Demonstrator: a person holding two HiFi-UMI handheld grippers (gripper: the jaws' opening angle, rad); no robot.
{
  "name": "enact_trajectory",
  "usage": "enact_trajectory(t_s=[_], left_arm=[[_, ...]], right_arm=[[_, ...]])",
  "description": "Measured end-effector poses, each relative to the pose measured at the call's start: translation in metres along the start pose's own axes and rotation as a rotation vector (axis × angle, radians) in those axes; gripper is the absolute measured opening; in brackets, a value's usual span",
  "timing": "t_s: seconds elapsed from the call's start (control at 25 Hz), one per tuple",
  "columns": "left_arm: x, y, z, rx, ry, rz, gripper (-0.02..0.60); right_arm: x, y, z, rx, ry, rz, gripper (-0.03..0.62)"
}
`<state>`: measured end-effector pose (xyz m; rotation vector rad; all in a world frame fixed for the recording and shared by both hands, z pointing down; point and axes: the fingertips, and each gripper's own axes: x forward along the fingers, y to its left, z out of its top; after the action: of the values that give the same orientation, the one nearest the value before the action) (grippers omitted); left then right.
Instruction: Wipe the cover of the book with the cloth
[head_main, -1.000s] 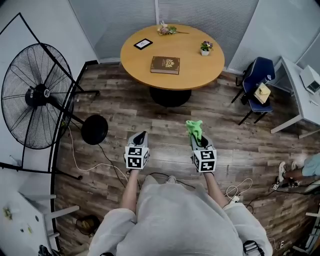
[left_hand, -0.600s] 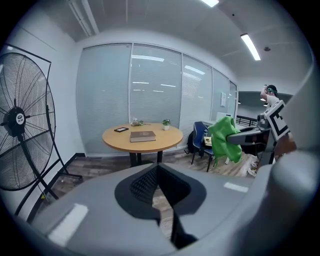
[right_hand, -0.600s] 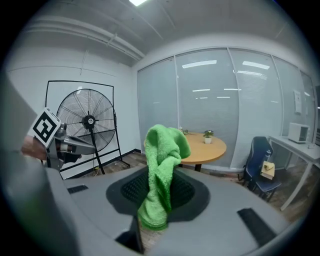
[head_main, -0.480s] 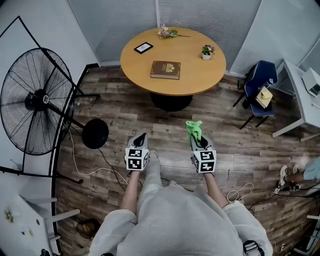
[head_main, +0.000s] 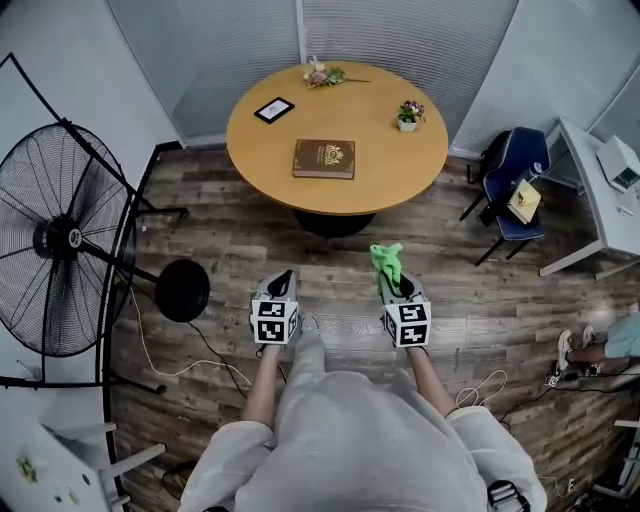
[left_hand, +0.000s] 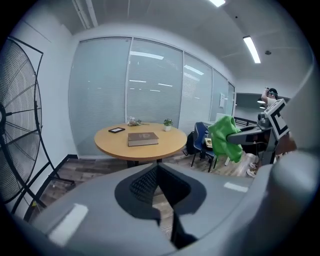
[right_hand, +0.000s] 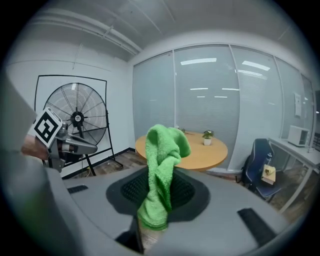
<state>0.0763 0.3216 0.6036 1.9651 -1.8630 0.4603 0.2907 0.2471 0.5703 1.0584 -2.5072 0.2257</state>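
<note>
— What's on the round table (head_main: 400, 185)?
— The book (head_main: 324, 159), lying flat, far from us.
— And the green cloth (head_main: 388, 262)?
— The right gripper (head_main: 397, 282) pinches it tight. The left gripper (head_main: 280, 284) is closed on nothing.
— What now?
— I think we walk closer first, then wipe.

Round table (head_main: 390, 160) and book (head_main: 324, 159) nearer, lower in head view; fan (head_main: 66, 240) shifted left.

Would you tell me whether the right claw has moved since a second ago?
Yes. The right claw, shut on the green cloth, has come forward toward the round table: the gap between them is narrower.
</note>
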Motion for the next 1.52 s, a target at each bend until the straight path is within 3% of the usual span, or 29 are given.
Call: enact_trajectory(t_s=[0.88,1.52], left_arm=[[0.152,0.140,0.097,0.049,0.009,-0.143,0.009],[0.194,0.161,0.102,0.046,0.024,-0.179,0.009]], right_arm=[[0.178,-0.011,0.096,0.019,0.020,-0.122,0.098],[0.221,-0.014,0.098,0.020,0.066,-0.125,0.098]])
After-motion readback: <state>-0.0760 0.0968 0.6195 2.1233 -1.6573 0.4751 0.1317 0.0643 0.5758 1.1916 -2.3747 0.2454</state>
